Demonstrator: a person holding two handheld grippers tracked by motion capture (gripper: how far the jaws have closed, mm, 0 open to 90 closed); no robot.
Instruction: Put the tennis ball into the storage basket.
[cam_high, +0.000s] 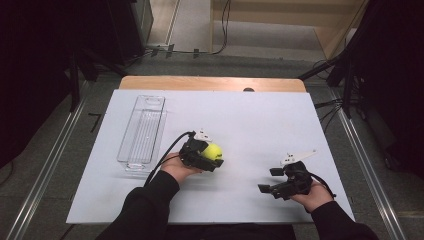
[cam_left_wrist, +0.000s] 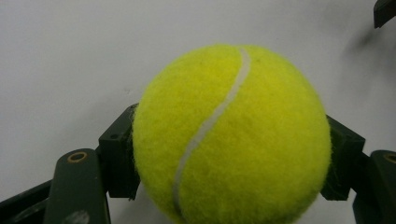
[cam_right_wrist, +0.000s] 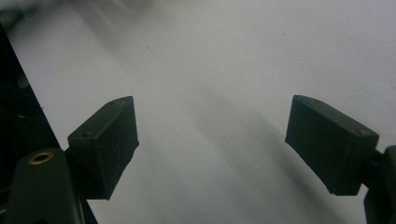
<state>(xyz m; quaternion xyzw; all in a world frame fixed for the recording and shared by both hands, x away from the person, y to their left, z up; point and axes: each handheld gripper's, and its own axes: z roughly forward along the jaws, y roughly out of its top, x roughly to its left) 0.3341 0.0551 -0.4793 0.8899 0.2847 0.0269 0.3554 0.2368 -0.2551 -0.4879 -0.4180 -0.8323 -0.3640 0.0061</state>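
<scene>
White table spans scene. Clear plastic tray lies left of tennis ball, well apart. Your right gripper sits right of ball, fingers spread wide over bare table. Your left gripper pinches tennis ball at table's middle, fingers pressed on both sides.

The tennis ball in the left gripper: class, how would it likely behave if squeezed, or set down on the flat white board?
The tennis ball looks fuzzy, so the left gripper, with a jaw pressed on each side, probably holds it without slipping. It likely gives a little yet springs back. Being round, it would probably roll on the smooth white board unless placed in the clear tray.
</scene>
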